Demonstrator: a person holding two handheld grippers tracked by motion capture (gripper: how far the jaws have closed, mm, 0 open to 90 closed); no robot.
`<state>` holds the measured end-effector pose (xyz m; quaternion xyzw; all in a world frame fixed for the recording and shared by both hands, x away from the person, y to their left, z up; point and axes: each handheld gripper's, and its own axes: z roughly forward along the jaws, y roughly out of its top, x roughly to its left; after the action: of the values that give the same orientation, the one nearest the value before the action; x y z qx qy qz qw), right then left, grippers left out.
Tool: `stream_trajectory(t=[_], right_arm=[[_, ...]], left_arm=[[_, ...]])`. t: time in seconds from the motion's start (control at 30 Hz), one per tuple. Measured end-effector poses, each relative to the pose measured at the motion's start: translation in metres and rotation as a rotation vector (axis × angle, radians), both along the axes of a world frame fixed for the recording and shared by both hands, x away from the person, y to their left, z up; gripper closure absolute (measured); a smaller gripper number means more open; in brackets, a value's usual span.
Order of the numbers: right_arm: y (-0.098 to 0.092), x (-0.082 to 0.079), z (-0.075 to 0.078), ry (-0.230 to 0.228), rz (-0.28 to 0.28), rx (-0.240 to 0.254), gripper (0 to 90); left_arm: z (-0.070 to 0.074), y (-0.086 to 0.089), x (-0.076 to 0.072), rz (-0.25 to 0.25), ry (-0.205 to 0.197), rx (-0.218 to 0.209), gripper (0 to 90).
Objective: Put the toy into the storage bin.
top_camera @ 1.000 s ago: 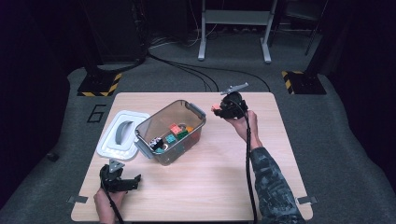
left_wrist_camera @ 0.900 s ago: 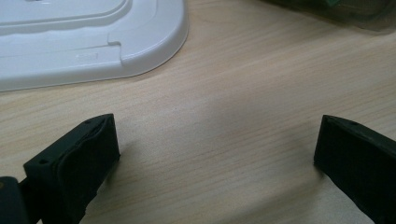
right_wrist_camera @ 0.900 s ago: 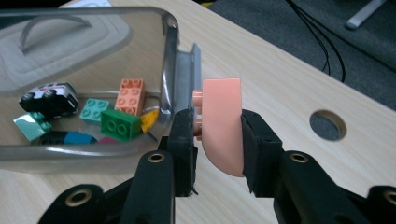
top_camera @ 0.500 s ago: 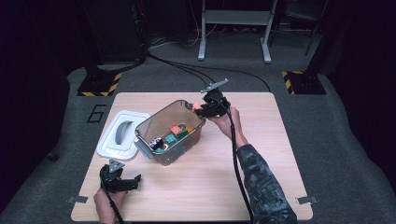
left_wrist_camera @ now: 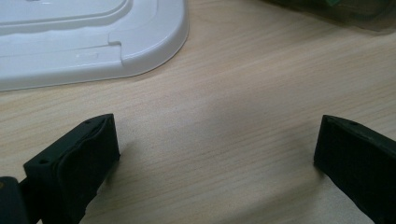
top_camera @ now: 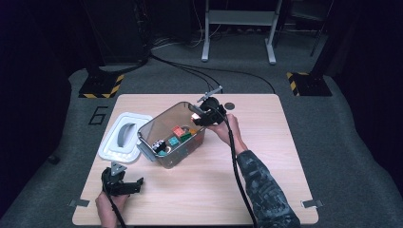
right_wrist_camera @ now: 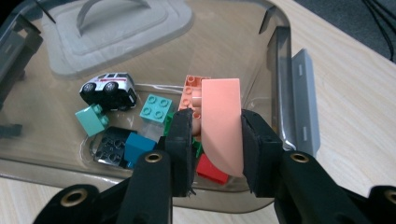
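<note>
Change: since a second ago the right gripper (top_camera: pixel 196 115) has travelled from the table's 1 o'clock corner in toward the centre — it now hangs over the 3 o'clock rim of the clear smoky plastic bin (top_camera: pixel 157 126), where before it sat well clear of it.

Right gripper: jaws pinched tight on a salmon-pink plastic block with one curved end (right_wrist_camera: pixel 223 126), the pads (right_wrist_camera: pixel 259 149) pressing its two flat sides; the block stands upright between them, above the inside of the bin.

Left gripper: the left gripper (top_camera: pixel 127 186) rests near the table's 7 o'clock edge, in the same place as a second ago — jaws spread wide over bare light wooden tabletop (left_wrist_camera: pixel 224 107) with nothing between them.

Bin contents: a white toy car with black wheels (right_wrist_camera: pixel 108 89), a turquoise studded brick (right_wrist_camera: pixel 155 108), a mint-green brick (right_wrist_camera: pixel 91 120), a black studded brick (right_wrist_camera: pixel 107 146), a red brick (right_wrist_camera: pixel 212 169) and an orange studded brick (right_wrist_camera: pixel 191 88) lie on the floor of the bin, directly under the held block.

Lid: the white plastic lid with a grey handle (top_camera: pixel 124 137) lies flat at the bin's 9 o'clock, just beside it.

Meaning: the carry looks done — my reading is that the block is placed for a drop, so what remains is letting the jaws part.
</note>
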<state>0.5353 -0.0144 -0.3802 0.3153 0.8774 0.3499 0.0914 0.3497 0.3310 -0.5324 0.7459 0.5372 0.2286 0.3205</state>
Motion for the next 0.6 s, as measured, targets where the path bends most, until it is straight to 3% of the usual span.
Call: stream_trajectory(t=[0.07,0.2,0.3,0.37,0.4,0.6], right_arm=[[-0.001,-0.001,-0.002,-0.006,0.001,0.007,63.9],[-0.003,-0.006,-0.002,-0.013,0.005,0.010,44.0],[-0.009,-0.013,0.007,-0.046,0.001,0.049,32.0],[-0.011,-0.016,0.009,-0.053,-0.006,0.068,30.2],[-0.019,-0.022,0.016,-0.080,-0.015,0.089,22.4],[-0.049,-0.036,0.014,-0.096,-0.067,0.109,14.0]], left_arm=[[0.000,0.000,0.000,0.000,0.000,0.000,0.0],[0.000,0.000,0.000,-0.002,0.006,0.000,0.0],[0.001,0.000,0.000,-0.003,0.007,0.001,0.0],[0.000,0.000,0.000,-0.002,0.007,0.000,0.0],[0.001,0.001,0.000,-0.011,0.012,0.010,0.0],[0.001,0.000,0.000,-0.003,0.007,0.001,0.0]])
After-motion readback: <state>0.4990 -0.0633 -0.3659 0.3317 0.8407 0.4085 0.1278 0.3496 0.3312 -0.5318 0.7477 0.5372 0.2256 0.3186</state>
